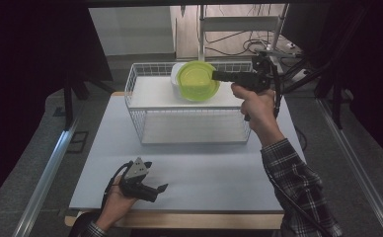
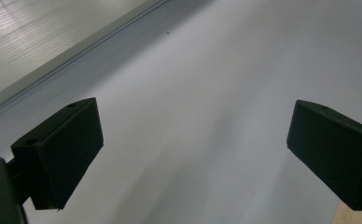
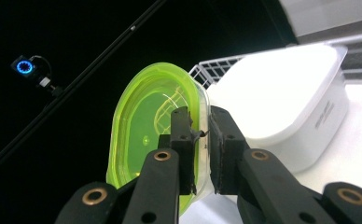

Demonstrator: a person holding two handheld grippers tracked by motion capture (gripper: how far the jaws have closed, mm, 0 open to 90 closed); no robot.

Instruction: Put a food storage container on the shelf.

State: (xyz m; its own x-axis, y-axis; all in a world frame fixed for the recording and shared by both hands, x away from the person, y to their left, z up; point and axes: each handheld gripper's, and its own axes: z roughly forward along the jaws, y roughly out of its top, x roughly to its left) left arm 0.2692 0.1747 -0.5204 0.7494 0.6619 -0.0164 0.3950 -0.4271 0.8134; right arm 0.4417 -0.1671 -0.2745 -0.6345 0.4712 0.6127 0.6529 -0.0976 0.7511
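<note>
High view: The right gripper [image 1: 215, 75], held in the person's right hand [image 1: 256, 106], sits in the upper centre of the frame and points toward the left edge. Its jaws pinch the right-hand rim of a translucent lime-green plastic container [image 1: 197, 80], which is above the white shelf of a white wire basket [image 1: 140, 79]. The container is tipped so that its round opening faces the camera and upward. A white plastic tub [image 1: 175, 74] is just behind it, mostly hidden by the green wall. The left gripper [image 1: 155, 190] rests low at the lower left of the frame on the pale grey table top [image 1: 204, 173], in the person's left hand [image 1: 115, 202].

Left gripper view: The left gripper [image 2: 193, 140] shows both black jaws spread wide, one at each side of the frame, with bare table top [image 2: 207, 70] between them. The right-hand jaw is cut off by the frame edge.

Right gripper view: The right gripper [image 3: 200, 135] shows its jaws nearly pressed together, clamping the thin rim of the green container [image 3: 146, 130]. The container appears as an oval, long axis running bottom to top and leaning right, opening facing the frame's left. Its lower edge is hidden behind the jaw linkage. The white tub [image 3: 281, 98] lies at the right, touching or just beside the container; which cannot be determined.
</note>
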